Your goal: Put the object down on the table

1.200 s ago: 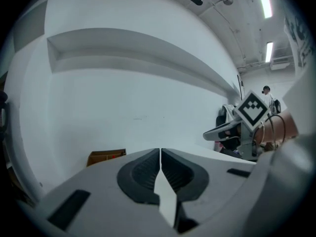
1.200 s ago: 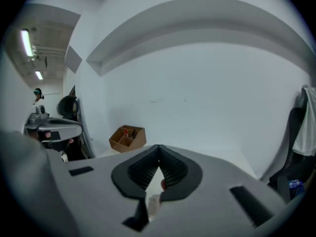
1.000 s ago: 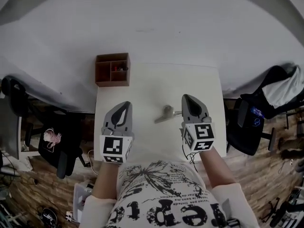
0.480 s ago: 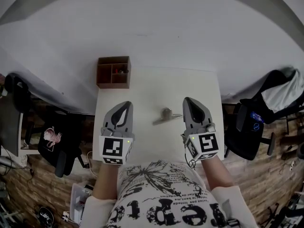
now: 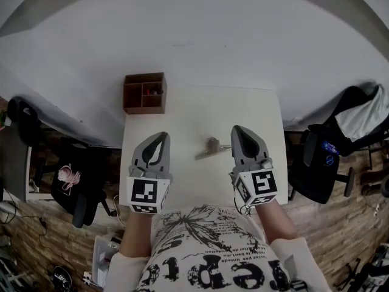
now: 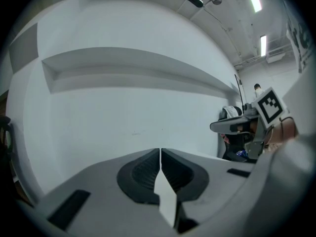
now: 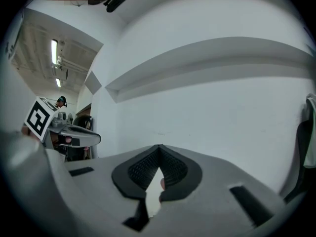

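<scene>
A small grey metal object [image 5: 212, 146] lies on the white table [image 5: 182, 111], between the two grippers and nearer the right one. Its thin end points toward my right gripper [image 5: 236, 129], which rests just beside it with jaws shut and nothing between them. My left gripper [image 5: 161, 135] sits over the table's left part, also shut and empty. In the left gripper view the left gripper [image 6: 160, 149] faces a bare white wall. The right gripper view shows the right gripper [image 7: 159, 146] tilted up at the same wall. Neither gripper view shows the object.
A brown wooden compartment box [image 5: 144, 93] stands at the table's far left corner. A black office chair [image 5: 317, 163] stands right of the table, another dark chair [image 5: 73, 184] on the left. The white wall runs behind the table's far edge.
The head view has shifted a little. The right gripper has edged slightly; the metal object stays lying on the table and both grippers stay shut.
</scene>
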`<action>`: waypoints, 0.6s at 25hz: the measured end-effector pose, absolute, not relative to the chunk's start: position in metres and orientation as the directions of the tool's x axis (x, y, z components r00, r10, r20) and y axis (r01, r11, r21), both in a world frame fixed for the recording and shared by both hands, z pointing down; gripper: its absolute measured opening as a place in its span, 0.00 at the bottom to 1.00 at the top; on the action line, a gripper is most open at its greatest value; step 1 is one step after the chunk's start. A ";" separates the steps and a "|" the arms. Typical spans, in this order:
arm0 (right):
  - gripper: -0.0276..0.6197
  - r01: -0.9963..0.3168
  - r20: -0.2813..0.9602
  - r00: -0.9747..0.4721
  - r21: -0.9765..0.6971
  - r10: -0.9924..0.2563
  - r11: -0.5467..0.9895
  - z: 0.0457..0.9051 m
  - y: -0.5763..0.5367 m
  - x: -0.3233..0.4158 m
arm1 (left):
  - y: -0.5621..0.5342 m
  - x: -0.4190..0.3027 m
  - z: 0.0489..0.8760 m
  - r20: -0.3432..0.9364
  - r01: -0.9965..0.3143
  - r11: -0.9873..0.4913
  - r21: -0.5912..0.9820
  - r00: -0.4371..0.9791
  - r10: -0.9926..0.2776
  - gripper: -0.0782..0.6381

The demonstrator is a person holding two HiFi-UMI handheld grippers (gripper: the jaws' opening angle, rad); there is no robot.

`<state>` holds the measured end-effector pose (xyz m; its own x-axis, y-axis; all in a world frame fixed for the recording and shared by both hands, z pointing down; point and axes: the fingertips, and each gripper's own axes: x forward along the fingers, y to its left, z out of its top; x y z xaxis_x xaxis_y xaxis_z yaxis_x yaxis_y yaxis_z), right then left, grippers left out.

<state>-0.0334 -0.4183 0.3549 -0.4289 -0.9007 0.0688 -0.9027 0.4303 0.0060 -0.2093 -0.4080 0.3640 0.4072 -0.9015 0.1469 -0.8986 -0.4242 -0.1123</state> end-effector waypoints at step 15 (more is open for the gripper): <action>0.03 -0.886 0.045 -0.458 0.060 -0.888 0.460 0.345 -0.413 -0.043 | -0.402 -0.211 0.355 0.116 -0.902 -0.409 -0.135 0.396 -0.911 0.13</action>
<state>-0.0431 -0.4126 0.3455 -0.4578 -0.8879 0.0452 -0.8859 0.4599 0.0602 -0.2113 -0.4022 0.3552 0.3958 -0.9110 0.1156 -0.9024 -0.4092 -0.1349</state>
